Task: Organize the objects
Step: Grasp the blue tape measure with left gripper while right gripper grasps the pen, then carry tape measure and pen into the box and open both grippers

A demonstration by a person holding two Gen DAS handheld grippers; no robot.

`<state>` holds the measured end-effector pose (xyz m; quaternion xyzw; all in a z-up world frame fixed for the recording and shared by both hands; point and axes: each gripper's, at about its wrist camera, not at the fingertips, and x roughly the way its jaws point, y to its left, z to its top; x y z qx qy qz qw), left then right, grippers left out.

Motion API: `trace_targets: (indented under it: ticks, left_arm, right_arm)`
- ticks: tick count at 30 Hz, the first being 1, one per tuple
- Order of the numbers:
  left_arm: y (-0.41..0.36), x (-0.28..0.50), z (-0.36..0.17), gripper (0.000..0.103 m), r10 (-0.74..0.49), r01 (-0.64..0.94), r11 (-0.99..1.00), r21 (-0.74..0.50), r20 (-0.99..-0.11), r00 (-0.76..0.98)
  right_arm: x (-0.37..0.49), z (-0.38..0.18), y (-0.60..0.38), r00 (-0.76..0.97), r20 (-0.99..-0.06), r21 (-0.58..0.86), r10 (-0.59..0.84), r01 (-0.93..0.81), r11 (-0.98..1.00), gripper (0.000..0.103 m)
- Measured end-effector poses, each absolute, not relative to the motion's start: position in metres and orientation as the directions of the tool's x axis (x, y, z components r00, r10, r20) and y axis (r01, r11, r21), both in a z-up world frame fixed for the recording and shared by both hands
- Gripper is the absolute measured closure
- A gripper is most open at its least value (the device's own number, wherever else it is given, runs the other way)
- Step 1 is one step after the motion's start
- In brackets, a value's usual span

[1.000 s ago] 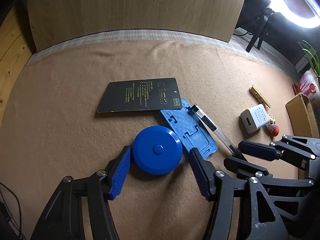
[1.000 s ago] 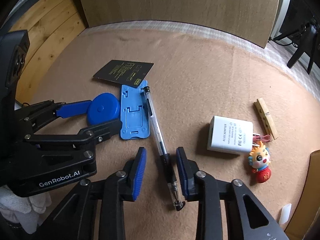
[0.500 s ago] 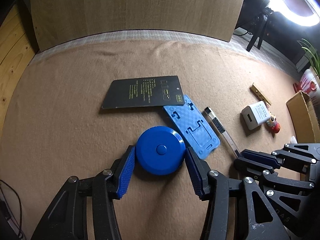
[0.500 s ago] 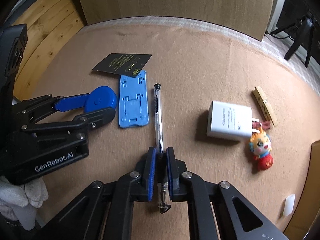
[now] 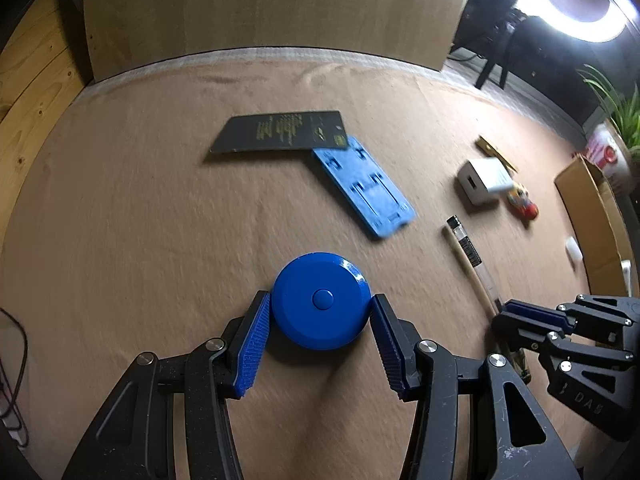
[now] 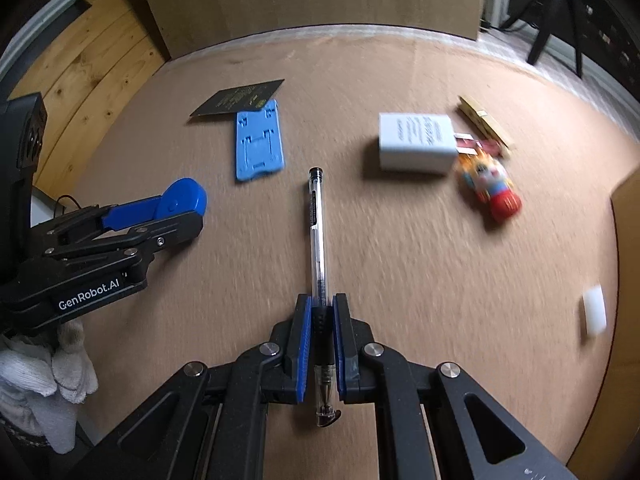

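Your left gripper sits low at 6 o'clock in its own view, its blue ribbed pads pressed against both sides of the round blue plastic tape-measure case, so it is clamped on that case. The case lies flat over the tan felt-covered bench. Up at 12 o'clock from the case lies the flat black card with yellow print, and the blue plastic phone stand lies at its right corner, touching it and slanting toward 4 o'clock.

Further right, toward 3 o'clock, your right gripper is closed tight on the clear ballpoint pen with a black grip. The pads pinch the black grip section; the capped end points to 12 o'clock over the bench and the tip hangs back toward 6 o'clock between the gripper's arms.

At 1 o'clock from the pen in the right wrist view lies the white rectangular plug adapter. The small red and yellow doll figurine lies just beside its right end, and the wooden clothes peg sits at 2 o'clock, close behind both. A brown cardboard box stands at the far right edge, with a small white block near its foot.
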<state>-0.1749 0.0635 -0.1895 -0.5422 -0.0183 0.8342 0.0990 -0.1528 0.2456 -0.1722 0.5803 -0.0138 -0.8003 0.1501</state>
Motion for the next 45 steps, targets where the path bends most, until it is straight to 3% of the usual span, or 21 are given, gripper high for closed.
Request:
trace_targets:
  ticks: [22, 45]
  left_arm:
    - [0.149, -0.152, -0.15, 0.049, 0.305, -0.293, -0.937, -0.191, -0.855, -0.419]
    - [0.393, -0.186, -0.094, 0.049, 0.483, -0.613, -0.766, -0.193, -0.801, -0.352]
  right_arm:
    - [-0.09, -0.109, 0.338, -0.455, -0.862, 0.209, -0.225, 0.086, -0.974, 0.094]
    - [-0.043, -0.082, 0.532, -0.53, -0.848, 0.122, 0.021, -0.232, -0.965, 0.094]
